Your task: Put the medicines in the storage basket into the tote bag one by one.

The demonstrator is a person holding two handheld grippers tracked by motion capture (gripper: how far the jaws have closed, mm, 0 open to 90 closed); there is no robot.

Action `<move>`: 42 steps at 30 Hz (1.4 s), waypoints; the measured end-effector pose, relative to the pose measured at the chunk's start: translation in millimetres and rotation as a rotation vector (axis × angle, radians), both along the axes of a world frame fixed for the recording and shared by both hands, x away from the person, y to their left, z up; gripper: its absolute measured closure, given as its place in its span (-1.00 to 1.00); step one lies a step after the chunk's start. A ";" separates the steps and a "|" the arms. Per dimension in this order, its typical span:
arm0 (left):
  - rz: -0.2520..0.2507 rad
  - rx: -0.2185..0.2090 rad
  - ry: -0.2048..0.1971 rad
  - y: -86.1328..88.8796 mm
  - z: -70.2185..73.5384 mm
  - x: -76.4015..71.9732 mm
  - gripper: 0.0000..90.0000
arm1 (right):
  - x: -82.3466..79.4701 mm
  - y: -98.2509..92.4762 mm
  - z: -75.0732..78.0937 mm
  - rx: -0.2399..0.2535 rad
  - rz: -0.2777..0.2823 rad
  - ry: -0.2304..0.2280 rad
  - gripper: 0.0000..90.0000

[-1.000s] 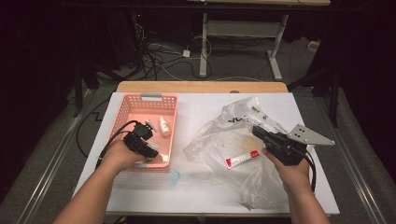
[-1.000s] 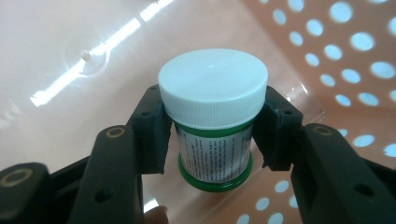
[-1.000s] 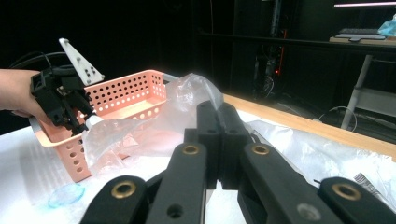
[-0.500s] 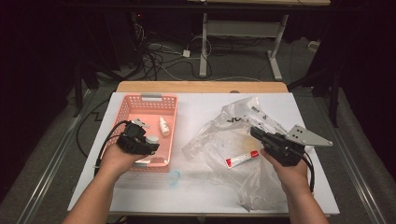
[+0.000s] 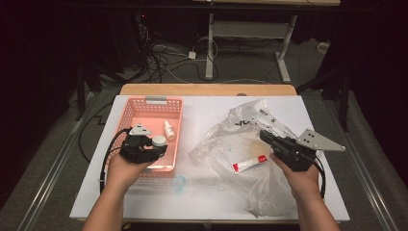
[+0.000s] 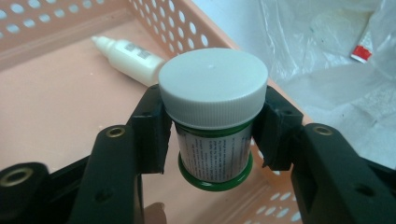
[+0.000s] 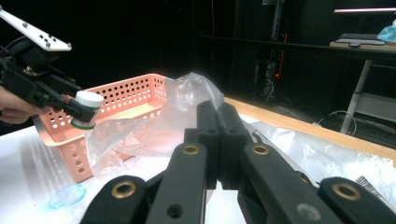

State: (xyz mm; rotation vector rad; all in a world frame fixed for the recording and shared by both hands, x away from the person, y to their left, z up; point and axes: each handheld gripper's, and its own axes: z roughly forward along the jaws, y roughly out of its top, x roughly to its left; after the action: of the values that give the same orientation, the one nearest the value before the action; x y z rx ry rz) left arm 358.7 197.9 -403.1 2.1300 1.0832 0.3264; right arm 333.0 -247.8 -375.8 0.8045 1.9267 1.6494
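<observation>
Room: dark, with cables on the floor and the legs of another desk behind the work area.
Surface [image 5: 207,115]: white sheet over a wooden top, whose far edge shows as a tan strip.
Basket [image 5: 144,107]: pink, perforated walls, on the left half of the surface; its near wall lies under the left hand.
Left gripper [image 5: 156,147]: held over the near part of the basket, with a cable looping off to the left.
Left jaws: closed on the jar, one pad on each side just below the cap.
Jar [image 6: 213,112]: small, with a white ribbed cap, a printed label and a green base rim; held upright above the basket floor, inside the basket near its right wall.
Dropper bottle [image 5: 169,130]: white, lying on its side on the basket floor, beyond the jar and apart from it.
Plastic bag [image 5: 231,130]: clear and crumpled, spread over the right half of the surface, just beside the basket.
Tube [image 5: 249,164]: white with a red end, lying flat on the bag between the two grippers.
Right gripper [image 5: 263,135]: held over the bag, carrying a grey three-cornered plate on top.
Right jaws: pressed fully together; whether any of the bag film is caught between them cannot be told.
Blue-tinted disc [image 5: 178,183]: small and clear, on the surface just in front of the basket.
</observation>
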 end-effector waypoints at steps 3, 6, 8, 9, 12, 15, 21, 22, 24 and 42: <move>0.005 -0.011 -0.020 0.9 -3.0 -3.9 0.12 | -0.4 -1.0 0.4 -0.002 -0.003 -0.002 1.00; -0.002 -0.011 -0.045 -0.1 -5.8 -8.0 0.12 | -0.8 -0.8 0.2 -0.004 -0.005 -0.001 1.00; -0.004 -0.041 -0.057 1.0 -7.9 -10.3 0.12 | -0.6 -0.7 0.0 -0.005 -0.006 0.001 1.00; -0.002 -0.061 -0.059 2.1 -8.9 -10.8 0.12 | -0.7 -0.6 -0.1 -0.005 -0.006 0.001 1.00; 0.002 -0.087 -0.068 3.6 -9.6 -11.9 0.12 | -1.2 -0.7 0.0 -0.005 -0.007 -0.002 1.00; -0.003 -0.128 -0.084 3.3 -8.1 -14.8 0.12 | -1.5 -0.4 0.2 -0.003 -0.006 -0.004 1.00; -0.025 -0.172 -0.122 -4.2 0.4 -24.4 0.12 | -2.5 -0.8 1.9 0.000 -0.002 -0.011 1.00; -0.032 -0.173 -0.127 -5.6 2.2 -25.7 0.12 | -2.6 -0.9 2.0 0.000 -0.001 -0.012 1.00; -0.047 -0.182 -0.137 -9.0 5.7 -28.7 0.12 | -3.0 -1.0 2.2 0.003 -0.002 -0.009 1.00; -0.165 -0.229 -0.177 -44.9 17.2 -49.9 0.12 | -2.1 -2.1 1.7 0.002 0.001 -0.009 1.00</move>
State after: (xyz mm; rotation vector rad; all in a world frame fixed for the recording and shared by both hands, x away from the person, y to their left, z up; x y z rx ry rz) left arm 308.8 153.0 -386.0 1.9315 0.7978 0.2912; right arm 330.9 -249.9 -374.0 0.7956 1.9192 1.6535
